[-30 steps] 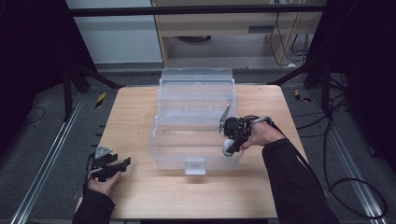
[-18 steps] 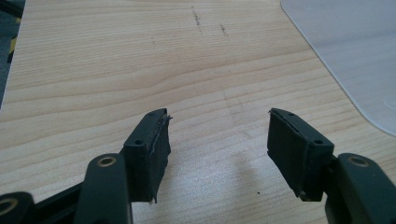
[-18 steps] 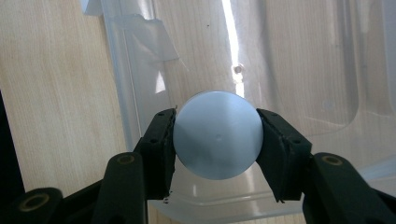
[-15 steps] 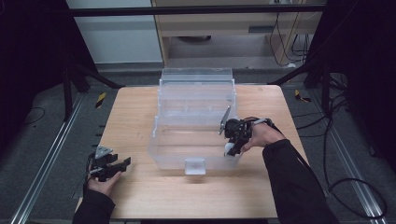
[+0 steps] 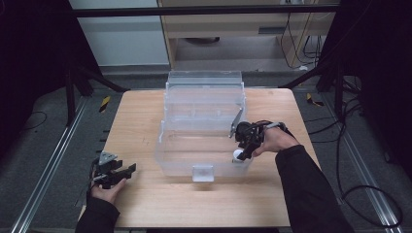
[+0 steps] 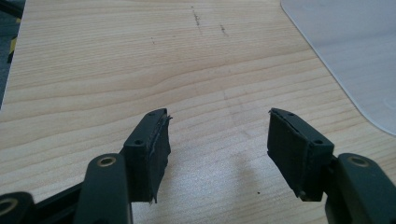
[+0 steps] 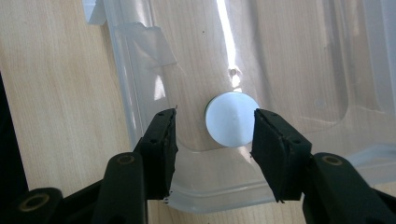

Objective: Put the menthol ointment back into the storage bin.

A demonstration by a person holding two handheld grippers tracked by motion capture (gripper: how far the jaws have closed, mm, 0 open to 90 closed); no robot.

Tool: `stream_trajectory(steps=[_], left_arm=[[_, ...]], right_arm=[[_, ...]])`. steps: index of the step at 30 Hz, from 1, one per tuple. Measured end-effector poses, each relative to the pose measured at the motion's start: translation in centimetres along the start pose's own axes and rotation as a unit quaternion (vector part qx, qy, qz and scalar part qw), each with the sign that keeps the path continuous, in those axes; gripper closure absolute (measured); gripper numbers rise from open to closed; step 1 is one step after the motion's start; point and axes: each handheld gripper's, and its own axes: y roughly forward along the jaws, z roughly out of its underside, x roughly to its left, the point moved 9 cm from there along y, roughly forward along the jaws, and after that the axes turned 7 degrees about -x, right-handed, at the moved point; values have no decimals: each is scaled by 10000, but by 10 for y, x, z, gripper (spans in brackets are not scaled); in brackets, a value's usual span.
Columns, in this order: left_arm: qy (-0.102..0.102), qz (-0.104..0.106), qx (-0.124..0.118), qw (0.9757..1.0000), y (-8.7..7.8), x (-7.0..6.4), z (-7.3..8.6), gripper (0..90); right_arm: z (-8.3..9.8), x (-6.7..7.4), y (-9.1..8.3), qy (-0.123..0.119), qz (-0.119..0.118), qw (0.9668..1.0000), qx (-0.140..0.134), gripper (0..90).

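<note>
I see a white round cap (image 7: 232, 119) lying flat, face up, in the near right corner of the clear bin (image 5: 204, 104). My right gripper (image 7: 214, 133) hangs spread around it (untouched, apparently); left gripper (image 6: 217, 140) spread over the table (image 6: 93, 70).

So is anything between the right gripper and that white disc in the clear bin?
Nothing visible. The right gripper hangs open inside the clear bin, its jaws either side of the white disc, with a gap on the left.

Wooden table (image 5: 145, 121) on grey floor (image 5: 43, 141); cabinet (image 5: 228, 24) behind; cables (image 5: 359, 145) (right side); yellow-black tape (image 5: 104, 103).
</note>
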Motion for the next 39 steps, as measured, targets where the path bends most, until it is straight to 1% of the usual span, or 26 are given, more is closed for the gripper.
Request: stream_trajectory(steps=[3,8,9,10,12,14,17,18,19,20,21,22,24,26,27,28,29,30,31,32,34,35,36,37,38,39], left_arm=[[-3,0,-2,10000,0,0,0,384],[-14,1,-2,10000,0,0,0,384],[-10,9,-6,10000,0,-1,-1,383],[-22,1,-16,10000,0,-1,-1,384],[-31,0,-25,10000,0,-1,-1,384],[-51,-15,-35,10000,0,0,-1,383],[-45,-16,-18,10000,0,0,-1,383],[-37,-19,-17,10000,0,0,-1,383],[-30,-25,-16,10000,0,0,-1,383],[-15,-26,-15,10000,-1,0,-1,383],[-21,-29,-27,10000,-1,0,-2,383],[-20,-26,-29,10000,-1,-1,-2,383],[-23,-16,-31,10000,-1,-1,-2,383],[-25,-5,-25,10000,0,-2,-1,383],[-25,-5,-25,10000,0,-2,-1,383],[-6,0,-18,10000,0,-2,-1,383],[-2,7,-26,10000,-1,-2,-1,383],[7,-3,-43,10000,-1,-2,-2,382],[-3,1,-59,10000,-1,-2,-2,382],[-11,-1,-48,10000,-2,-2,-2,382],[-9,2,-42,10000,-2,-2,-1,382],[-12,2,-48,10000,-1,-2,-2,382],[-12,2,-48,10000,-1,-2,-2,381],[-15,2,-48,10000,-1,-2,-2,382],[-11,1,-50,10000,-1,-2,-2,382],[-2,0,-47,10000,-1,-2,-2,381]], right_arm=[[0,0,-2,1,14,10000,-37,499],[-1,-2,-7,74,154,9997,-158,498],[-1,-2,-12,127,229,9994,-227,491],[-1,-2,-13,97,249,9993,-261,487],[-1,-2,-16,149,276,9991,-292,484],[-1,-2,-22,205,340,9984,-415,479],[1,-4,-29,313,471,9968,-560,457],[2,-4,-34,446,578,9949,-696,440],[2,-4,-34,446,578,9949,-696,440],[3,-6,-39,550,722,9915,-933,423],[3,-6,-39,550,722,9915,-933,423],[6,-8,-43,683,867,9882,-1066,393],[9,-10,-47,770,997,9844,-1224,370],[12,-13,-51,956,1189,9776,-1451,329],[12,-13,-51,956,1189,9776,-1451,329],[14,-14,-54,1068,1296,9730,-1582,312],[18,-17,-56,1211,1452,9672,-1694,290],[24,-20,-61,1440,1662,9576,-1861,267],[24,-20,-61,1440,1662,9576,-1861,267],[26,-21,-62,1514,1728,9537,-1943,259],[35,-24,-65,1793,1897,9398,-2207,234],[43,-25,-66,1963,1997,9317,-2313,220],[43,-25,-66,1963,1997,9317,-2313,220],[52,-25,-66,2098,2094,9245,-2398,209],[52,-25,-66,2098,2094,9245,-2398,209],[55,-26,-65,2145,2127,9218,-2432,202]])
